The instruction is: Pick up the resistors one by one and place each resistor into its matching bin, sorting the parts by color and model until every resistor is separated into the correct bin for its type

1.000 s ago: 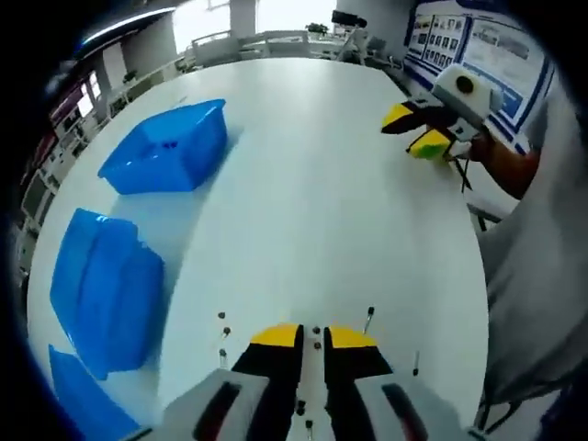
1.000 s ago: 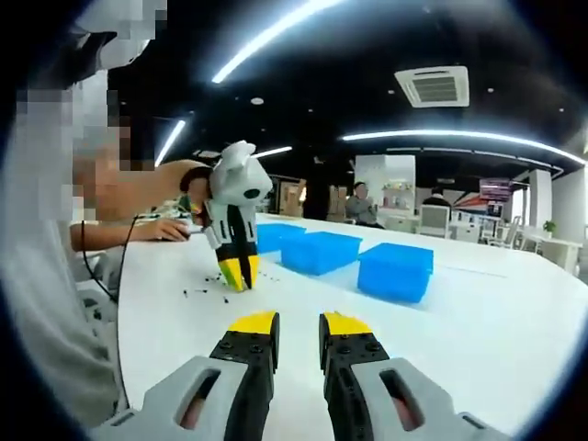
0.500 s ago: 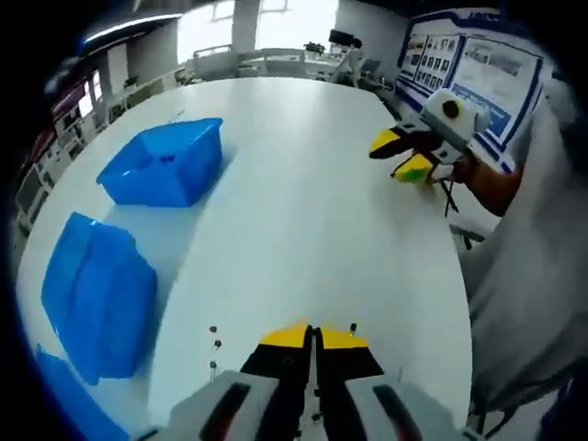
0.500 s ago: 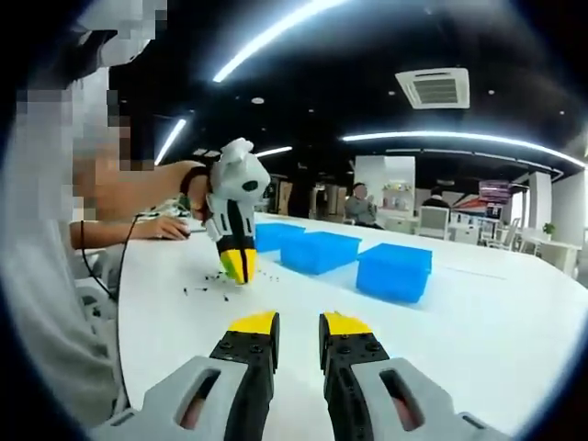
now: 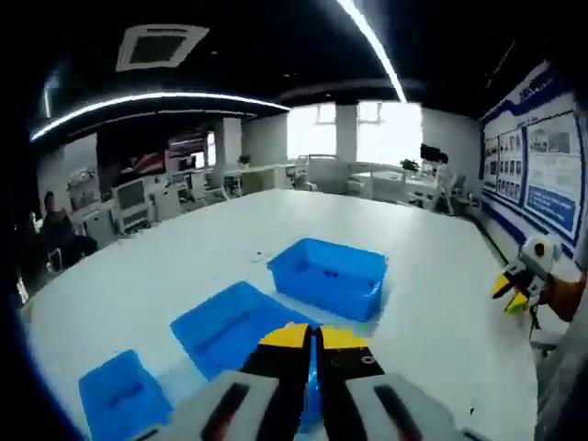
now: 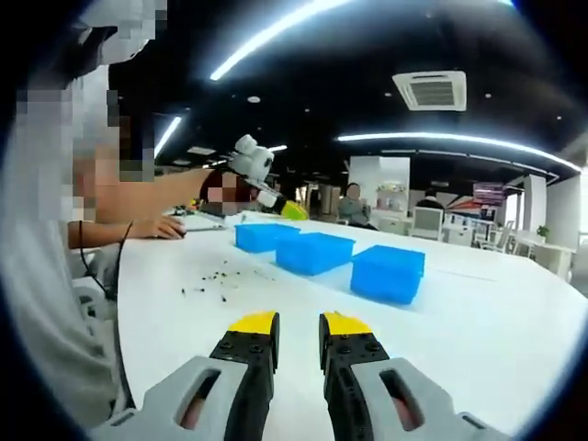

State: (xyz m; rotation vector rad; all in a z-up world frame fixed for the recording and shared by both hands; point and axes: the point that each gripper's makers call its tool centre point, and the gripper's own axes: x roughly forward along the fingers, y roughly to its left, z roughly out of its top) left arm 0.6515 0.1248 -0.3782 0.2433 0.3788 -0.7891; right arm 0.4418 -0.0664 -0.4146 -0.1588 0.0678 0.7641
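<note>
Blue middle bin (image 5: 230, 323) lies under your pinched-shut left hand-held gripper (image 5: 313, 337); any resistor hidden. Release there; right hand-held gripper (image 6: 297, 323) idles ajar.

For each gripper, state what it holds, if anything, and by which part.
The left gripper has its jaws shut above the blue bins; any resistor between them is too small to tell. The right gripper is open and holds nothing.

The bins (image 6: 388, 272) look like smooth blue plastic; the white table (image 6: 514, 331) has a faint sheen
</note>
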